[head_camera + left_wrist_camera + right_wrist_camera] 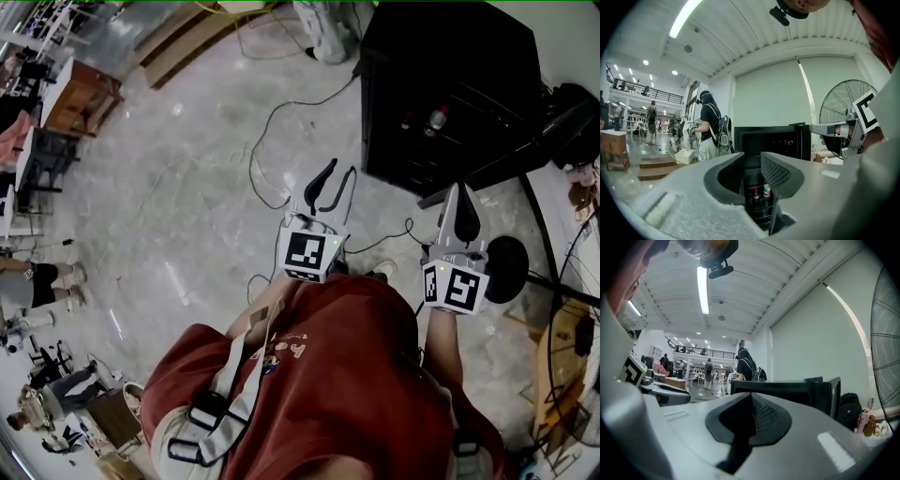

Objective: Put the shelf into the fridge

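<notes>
Head view, nearest first: the person's red shirt [356, 375] fills the bottom, and both arms reach forward from it. The left gripper [342, 171] sits ahead of its marker cube [307, 251] with its 2 fingers spread, a clear gap between the tips and nothing in it. The right gripper [459, 192], beyond its own cube [455, 284], has its 2 fingers pressed together into 1 point, pinching nothing. Both pairs point toward the black fridge [441, 84]. It stands just ahead of the right fingers and ahead and to the right of the left ones, apart from both. Its door [487, 176] stands open on the right gripper's side.

In the left gripper view the open fridge lies straight beyond the fingertips, seen through the gap between the fingers. A shelf [760, 206] sits low inside it, carrying 2 bottles [756, 196]. It is well past the fingertips and neither pair touches it. Whether it is the shelf the task means I cannot tell. In the right gripper view the fridge top shows just above the closed fingers.

Farther out, a fan [848, 105] stands right of the fridge. A cable [272, 141] trails over the pale floor [169, 206] left of the left fingers. A person with a backpack [711, 124] stands left of the fridge.
</notes>
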`<state>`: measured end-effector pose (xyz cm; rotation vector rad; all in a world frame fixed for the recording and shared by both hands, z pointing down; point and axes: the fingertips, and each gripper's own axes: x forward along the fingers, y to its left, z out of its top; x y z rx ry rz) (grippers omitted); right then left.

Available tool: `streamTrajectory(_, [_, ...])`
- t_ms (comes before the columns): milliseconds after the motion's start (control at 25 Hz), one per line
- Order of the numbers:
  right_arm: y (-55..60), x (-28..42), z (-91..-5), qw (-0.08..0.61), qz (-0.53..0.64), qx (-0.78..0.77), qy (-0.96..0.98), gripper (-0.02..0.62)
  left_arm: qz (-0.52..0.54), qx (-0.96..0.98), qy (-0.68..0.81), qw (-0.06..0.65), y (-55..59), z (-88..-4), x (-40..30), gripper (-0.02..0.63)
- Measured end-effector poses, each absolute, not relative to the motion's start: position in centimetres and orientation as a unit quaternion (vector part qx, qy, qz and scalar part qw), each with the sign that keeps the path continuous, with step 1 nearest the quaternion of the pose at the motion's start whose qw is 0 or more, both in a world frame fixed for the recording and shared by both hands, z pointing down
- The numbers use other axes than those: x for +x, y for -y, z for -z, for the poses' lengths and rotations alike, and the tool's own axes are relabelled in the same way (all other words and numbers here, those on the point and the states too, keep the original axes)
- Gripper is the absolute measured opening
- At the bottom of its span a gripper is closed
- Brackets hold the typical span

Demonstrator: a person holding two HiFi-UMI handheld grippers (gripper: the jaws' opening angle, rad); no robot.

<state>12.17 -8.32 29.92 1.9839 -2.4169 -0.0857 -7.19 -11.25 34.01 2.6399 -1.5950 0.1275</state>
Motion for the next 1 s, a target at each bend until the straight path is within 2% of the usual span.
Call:
streamTrajectory(200, [8.8, 11.5, -29.3, 0.01, 0.039, 0.631, 0.774, 0.0, -0.031, 0.852, 0.522, 0.011, 12.1, -32.6, -7.8, 0.006])
streamTrajectory(1000, [9.6, 12.7, -29.6, 0.027, 0.039, 0.636, 0.77, 0.0, -0.026, 0.851, 0.524, 0.006, 13.5, -32.0, -6.8, 0.006])
